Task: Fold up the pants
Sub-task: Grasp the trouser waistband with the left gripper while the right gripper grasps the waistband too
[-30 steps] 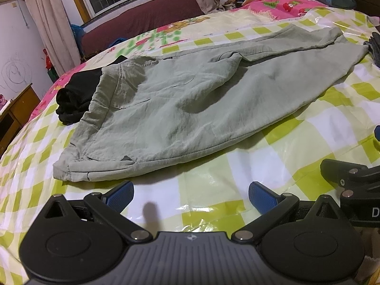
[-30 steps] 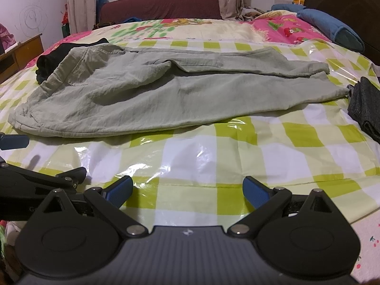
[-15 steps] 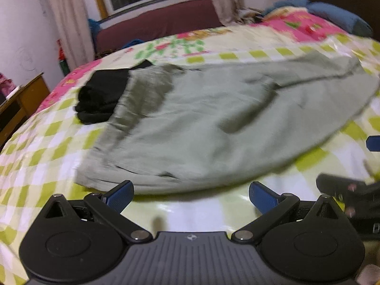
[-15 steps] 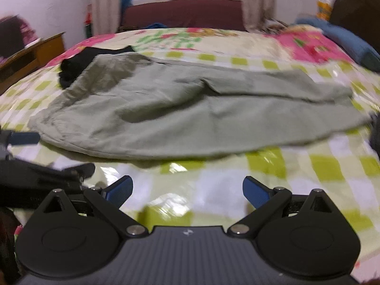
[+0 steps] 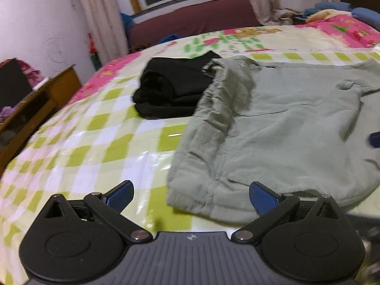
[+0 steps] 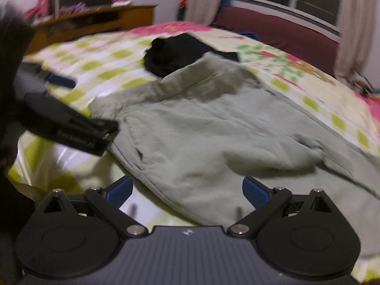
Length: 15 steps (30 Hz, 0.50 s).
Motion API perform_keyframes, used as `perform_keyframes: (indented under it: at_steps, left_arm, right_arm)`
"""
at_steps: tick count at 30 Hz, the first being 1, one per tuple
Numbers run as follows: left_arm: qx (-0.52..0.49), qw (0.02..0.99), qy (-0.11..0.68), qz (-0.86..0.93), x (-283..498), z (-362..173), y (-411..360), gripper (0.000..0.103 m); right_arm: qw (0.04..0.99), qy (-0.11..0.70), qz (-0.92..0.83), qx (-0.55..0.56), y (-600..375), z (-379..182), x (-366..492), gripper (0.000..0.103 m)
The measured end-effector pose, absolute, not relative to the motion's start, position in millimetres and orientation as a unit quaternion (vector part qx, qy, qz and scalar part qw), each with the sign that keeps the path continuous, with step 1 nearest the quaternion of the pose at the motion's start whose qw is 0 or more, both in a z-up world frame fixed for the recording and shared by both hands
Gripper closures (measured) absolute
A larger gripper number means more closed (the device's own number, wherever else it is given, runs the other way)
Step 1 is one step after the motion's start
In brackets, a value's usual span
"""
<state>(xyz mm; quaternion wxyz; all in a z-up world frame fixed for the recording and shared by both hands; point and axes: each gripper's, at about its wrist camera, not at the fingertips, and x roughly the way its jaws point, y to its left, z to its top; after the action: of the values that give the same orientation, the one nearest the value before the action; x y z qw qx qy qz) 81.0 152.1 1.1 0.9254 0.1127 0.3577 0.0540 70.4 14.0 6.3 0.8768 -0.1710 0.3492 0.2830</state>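
Pants [image 5: 285, 130] legs cut off right — black garment [image 5: 171, 90] partly covered.

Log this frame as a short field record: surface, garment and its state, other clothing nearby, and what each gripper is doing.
surface: bed with green-and-white checked cover
garment: grey-green pants, spread flat, not yet folded
waistband end: nearest the grippers, at the near left corner
other clothing: black garment, partly under the far edge of the pants
left gripper: open, empty, over the waistband corner
right gripper: open, empty, over the near edge of the pants
image quality: both views motion-blurred
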Motion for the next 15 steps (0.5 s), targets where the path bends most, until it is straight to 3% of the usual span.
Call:
perform_keyframes:
  at_steps: [2,4,6,7,8,10,15]
  left_arm:
    - [0.114,0.926,0.358,0.034,84,-3,153,0.000]
    - [0.121,0.923,0.364,0.025,86,-9,154,0.003]
    - [0.116,0.919,0.376,0.013,88,-12,159,0.022]
    - [0.106,0.919,0.380,0.006,87,-12,162,0.026]
    - [0.101,0.918,0.382,0.004,87,-12,165,0.035]
    - [0.094,0.918,0.386,0.006,86,-10,170,0.041]
    - [0.081,0.913,0.399,0.011,75,-9,184,0.049]
  right_arm:
    - [0.865,0.365,0.297,-0.173,20,-2,75,0.010]
    - [0.857,0.377,0.311,-0.167,22,-8,78,0.021]
    - [0.857,0.379,0.310,-0.159,20,-8,78,0.030]
    - [0.856,0.384,0.311,-0.154,19,-8,80,0.041]
    - [0.855,0.388,0.312,-0.147,18,-8,81,0.047]
    - [0.854,0.396,0.308,-0.136,20,-7,82,0.061]
    - [0.846,0.401,0.323,-0.138,33,-2,68,0.071]
